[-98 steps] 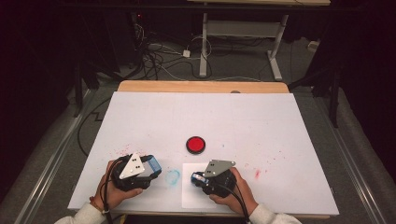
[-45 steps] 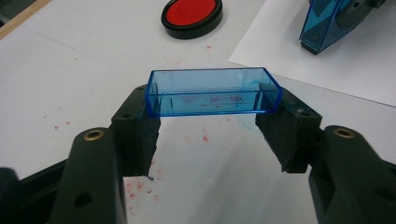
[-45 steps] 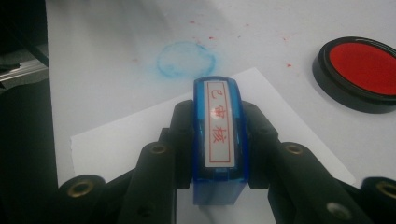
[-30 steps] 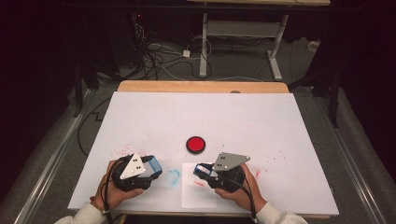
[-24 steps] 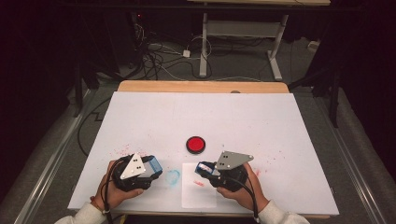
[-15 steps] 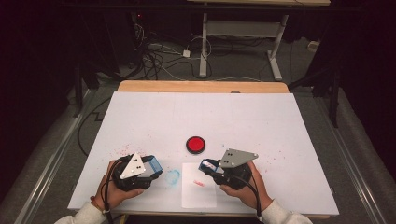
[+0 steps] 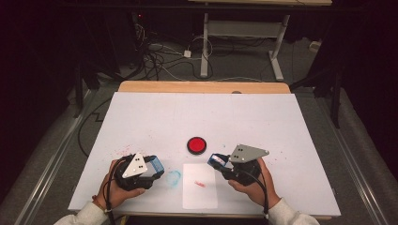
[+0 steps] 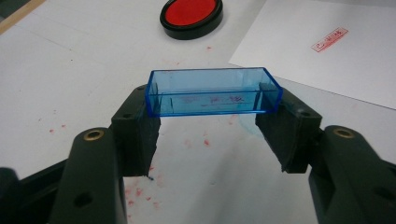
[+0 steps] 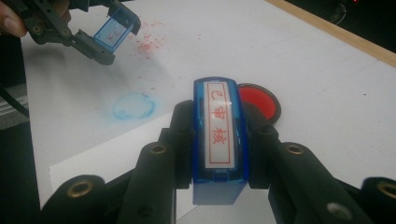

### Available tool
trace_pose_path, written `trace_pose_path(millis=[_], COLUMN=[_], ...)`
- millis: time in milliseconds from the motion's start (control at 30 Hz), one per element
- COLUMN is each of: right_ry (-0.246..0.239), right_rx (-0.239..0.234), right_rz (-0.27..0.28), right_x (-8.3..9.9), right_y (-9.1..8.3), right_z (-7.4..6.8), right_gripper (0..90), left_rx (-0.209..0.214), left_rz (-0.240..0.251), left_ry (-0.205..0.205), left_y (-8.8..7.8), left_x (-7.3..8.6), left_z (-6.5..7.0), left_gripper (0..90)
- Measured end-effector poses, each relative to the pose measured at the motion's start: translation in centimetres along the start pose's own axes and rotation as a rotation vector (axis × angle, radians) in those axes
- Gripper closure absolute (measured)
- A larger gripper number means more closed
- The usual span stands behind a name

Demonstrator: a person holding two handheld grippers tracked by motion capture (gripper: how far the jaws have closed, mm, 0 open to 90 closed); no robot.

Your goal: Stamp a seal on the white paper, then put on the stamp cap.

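My left gripper (image 8: 210,121) is shut on a clear blue stamp cap (image 8: 214,91), held level just over the table; in the high view this left gripper (image 7: 155,168) sits near the front left with the cap (image 7: 156,164) at its tip. My right gripper (image 9: 219,140) is shut on a blue stamp (image 9: 219,135), its face with red characters turned up. In the high view the right gripper (image 7: 217,161) holds the stamp (image 7: 218,161) beside the sheet. A white paper sheet (image 7: 200,192) bears a small red imprint (image 7: 200,183). A round red ink pad (image 7: 196,145) lies behind it.
A blue smudge (image 7: 173,177) marks the white table cover (image 7: 141,122) between the grippers, and red ink specks (image 7: 123,150) lie to the left. A wooden table edge (image 7: 202,87) runs along the far side. Cables and a desk frame stand on the floor beyond.
My right gripper has lifted and moved right and slightly farther, off the paper sheet, leaving the red imprint uncovered. The left gripper has stayed put.
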State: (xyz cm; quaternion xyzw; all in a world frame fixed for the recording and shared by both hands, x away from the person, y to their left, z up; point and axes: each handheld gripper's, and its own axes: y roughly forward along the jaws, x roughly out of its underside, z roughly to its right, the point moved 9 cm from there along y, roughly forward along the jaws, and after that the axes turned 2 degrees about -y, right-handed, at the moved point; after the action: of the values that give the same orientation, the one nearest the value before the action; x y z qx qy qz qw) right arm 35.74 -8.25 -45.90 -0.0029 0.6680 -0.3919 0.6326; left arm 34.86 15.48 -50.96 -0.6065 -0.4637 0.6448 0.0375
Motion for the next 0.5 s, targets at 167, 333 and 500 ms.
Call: trace_pose_path(millis=[167,333,500], right_ry=[-0.003,0.001,0.004], right_rx=[0.001,0.001,0.001], right_rz=[-0.004,0.001,0.000], right_x=[0.03,-0.07,0.04], right_y=[0.05,0.13,0.29], right_z=[0.04,0.13,0.25], right_gripper=[70.0,70.0,70.0], left_rx=[-0.002,-0.012,-0.010], left_rz=[0.002,-0.003,0.003], left_ry=[-0.006,-0.005,-0.005], left_y=[-0.16,-0.14,-0.07], left_x=[0.10,0.25,0.09], left_z=[-0.06,-0.04,-0.05], left_gripper=[39.6,39.6,39.6])
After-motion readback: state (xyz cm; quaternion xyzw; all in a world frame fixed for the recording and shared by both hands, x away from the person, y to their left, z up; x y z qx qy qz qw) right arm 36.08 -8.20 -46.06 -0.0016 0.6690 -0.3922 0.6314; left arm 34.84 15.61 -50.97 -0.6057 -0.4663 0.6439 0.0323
